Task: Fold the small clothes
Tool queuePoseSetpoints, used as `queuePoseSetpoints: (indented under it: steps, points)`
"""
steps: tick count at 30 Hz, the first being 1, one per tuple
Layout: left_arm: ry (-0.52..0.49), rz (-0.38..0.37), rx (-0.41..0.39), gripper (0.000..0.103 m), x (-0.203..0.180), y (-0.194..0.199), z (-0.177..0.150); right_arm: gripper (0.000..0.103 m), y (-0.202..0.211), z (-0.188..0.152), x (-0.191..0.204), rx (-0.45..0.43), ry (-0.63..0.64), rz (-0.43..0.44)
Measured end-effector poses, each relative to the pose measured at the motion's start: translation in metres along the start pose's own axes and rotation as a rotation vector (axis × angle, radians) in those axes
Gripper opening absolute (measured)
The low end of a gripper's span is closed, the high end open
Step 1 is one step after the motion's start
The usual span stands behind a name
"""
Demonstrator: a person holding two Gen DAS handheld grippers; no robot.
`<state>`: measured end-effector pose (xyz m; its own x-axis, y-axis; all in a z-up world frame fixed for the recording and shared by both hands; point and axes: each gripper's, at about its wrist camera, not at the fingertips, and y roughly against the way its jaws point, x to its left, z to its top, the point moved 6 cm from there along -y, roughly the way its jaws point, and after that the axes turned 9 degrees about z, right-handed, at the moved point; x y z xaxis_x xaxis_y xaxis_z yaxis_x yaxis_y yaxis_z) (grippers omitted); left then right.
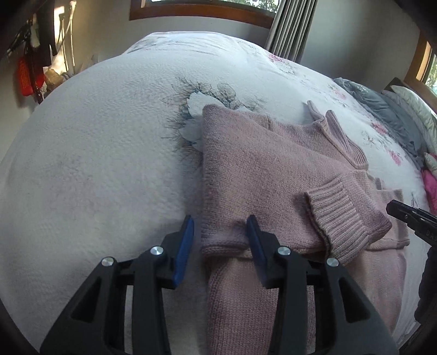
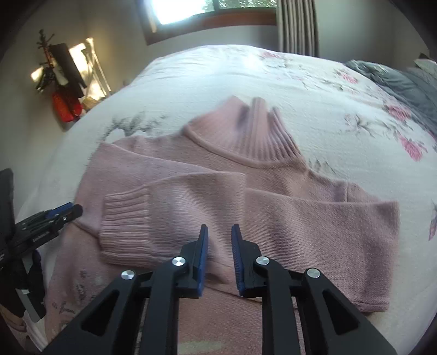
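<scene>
Bedroom: a bed (image 1: pixel 95 163) with a white floral quilt fills both views. Left gripper (image 1: pixel 221 245), at the lower centre of its frame, has its blue-padded fingers (image 1: pixel 185 245) spread apart, straddling the left edge of a pink knit sweater (image 1: pixel 259 169); nothing is grasped. Right gripper (image 2: pixel 220 254), lower centre, fingers released with a gap, hovers over the folded-in sleeves. The sweater lies flat mid-bed, ribbed collar (image 2: pixel 259 133) toward the window (image 2: pixel 191 11). Grey bedding (image 2: pixel 396 82) is at the upper right.
</scene>
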<state>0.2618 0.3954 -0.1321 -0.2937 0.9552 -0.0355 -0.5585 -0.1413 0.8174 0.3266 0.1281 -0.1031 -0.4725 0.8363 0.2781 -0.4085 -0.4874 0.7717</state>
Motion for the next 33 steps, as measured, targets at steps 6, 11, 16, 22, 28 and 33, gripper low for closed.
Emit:
queuePoseSetpoints:
  steps: [6, 11, 16, 22, 28, 33]
  points:
    - [-0.039, 0.022, -0.008, 0.04, -0.008, 0.007, 0.004, 0.048, -0.023, -0.009, 0.084, 0.094, 0.128, 0.156]
    - [-0.031, 0.032, 0.028, 0.041, -0.012, -0.009, -0.001, 0.054, -0.066, -0.019, 0.107, 0.178, 0.187, 0.013]
    - [0.004, -0.011, 0.029, 0.044, -0.007, -0.015, -0.005, 0.018, -0.065, -0.017, 0.089, 0.154, 0.151, -0.014]
    - [-0.004, -0.012, 0.014, 0.044, -0.008, -0.015, -0.007, 0.017, -0.003, -0.001, 0.03, 0.033, -0.062, 0.137]
    - [-0.011, -0.003, 0.012, 0.044, -0.009, -0.015, -0.007, 0.017, 0.048, -0.002, -0.06, -0.057, -0.22, 0.087]
    - [-0.021, 0.011, 0.013, 0.044, -0.01, -0.016, -0.007, 0.02, 0.047, -0.028, -0.137, -0.042, -0.34, -0.014]
